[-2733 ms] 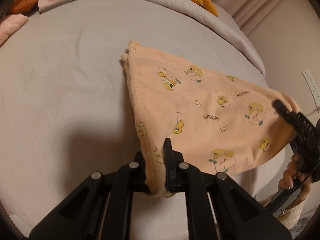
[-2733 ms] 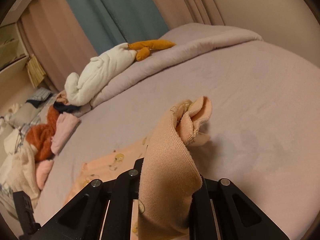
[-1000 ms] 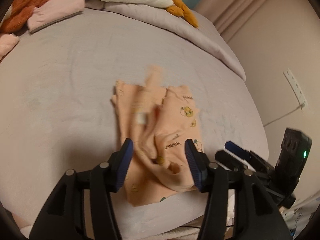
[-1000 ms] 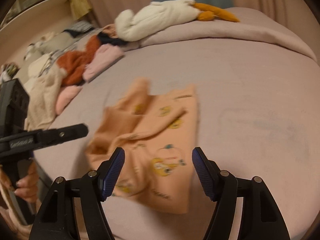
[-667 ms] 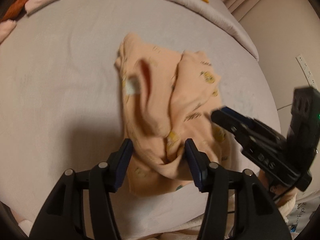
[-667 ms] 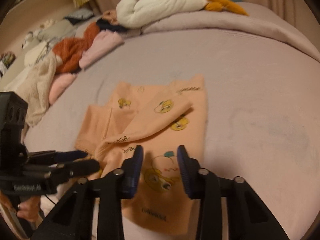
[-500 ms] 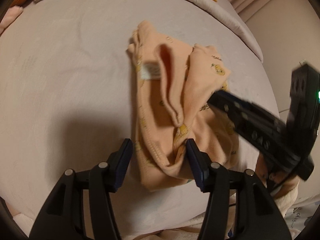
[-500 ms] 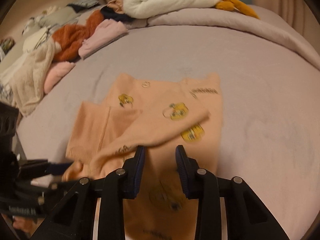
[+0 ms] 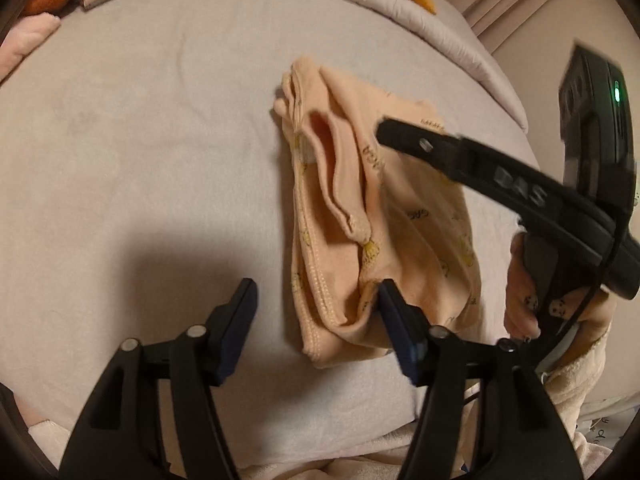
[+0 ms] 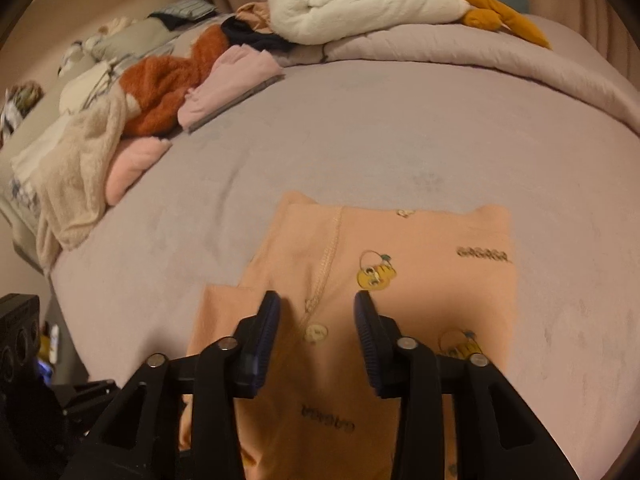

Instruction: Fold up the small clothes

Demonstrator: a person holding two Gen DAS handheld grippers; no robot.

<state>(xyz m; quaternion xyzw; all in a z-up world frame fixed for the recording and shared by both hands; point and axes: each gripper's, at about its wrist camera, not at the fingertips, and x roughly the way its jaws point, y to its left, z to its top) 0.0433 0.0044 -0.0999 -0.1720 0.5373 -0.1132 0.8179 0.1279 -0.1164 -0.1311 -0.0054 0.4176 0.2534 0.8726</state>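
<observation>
The right claw (image 9: 384, 130) is motion-blurred and hides part of the peach garment (image 9: 348, 184).

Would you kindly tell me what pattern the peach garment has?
Yellow cartoon ducks and dark lettering on the peach garment; clearest in the right wrist view.

Bare bed (image 10: 400, 140) beyond; clothes pile (image 10: 160, 76) apparently blocks the far left edge.

A soft, matt peach knit garment (image 10: 400, 264), printed with yellow cartoon figures and stitched along ribbed seams, is lying on a smooth, matt mauve bedsheet (image 10: 400, 140). The left gripper (image 9: 316, 304) and right gripper (image 10: 316, 320) are showing matt black plastic arms, ridged dark-blue pads and shiny metal rivets. Behind, a fluffy rust-coloured fleece (image 10: 164, 80) and a white plush toy (image 10: 360, 0) are looking fuzzy.
</observation>
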